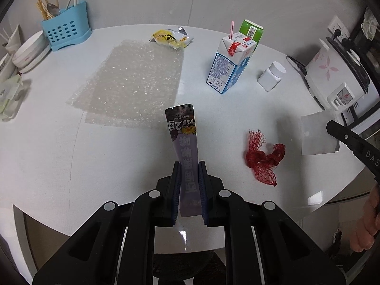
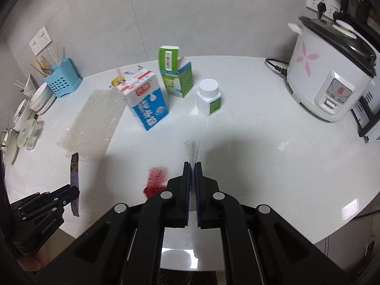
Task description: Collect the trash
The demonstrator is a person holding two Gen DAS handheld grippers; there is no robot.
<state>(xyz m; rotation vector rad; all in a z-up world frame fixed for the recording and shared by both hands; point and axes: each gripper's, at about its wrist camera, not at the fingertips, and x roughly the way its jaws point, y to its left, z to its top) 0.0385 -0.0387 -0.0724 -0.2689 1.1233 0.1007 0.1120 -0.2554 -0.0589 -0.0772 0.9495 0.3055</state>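
My left gripper (image 1: pixel 189 163) is shut on a purple stick sachet (image 1: pixel 184 140) and holds it above the white table (image 1: pixel 71 154); the sachet also shows in the right wrist view (image 2: pixel 74 173). My right gripper (image 2: pixel 192 165) is shut on a thin clear plastic wrapper (image 2: pixel 192 150), seen flat in the left wrist view (image 1: pixel 317 134). A red mesh net (image 1: pixel 263 158) lies on the table between the grippers. A blue milk carton (image 2: pixel 146 101), a green carton (image 2: pixel 174 71), a white pill bottle (image 2: pixel 209 96), a yellow snack wrapper (image 1: pixel 169 38) and a bubble wrap sheet (image 1: pixel 133 80) lie farther back.
A rice cooker (image 2: pixel 330 71) stands at the right with its cord plugged into the wall. A blue utensil holder (image 1: pixel 65 29), stacked bowls (image 1: pixel 28 53) and a food container (image 2: pixel 28 133) stand at the left. The table's front edge curves close below the grippers.
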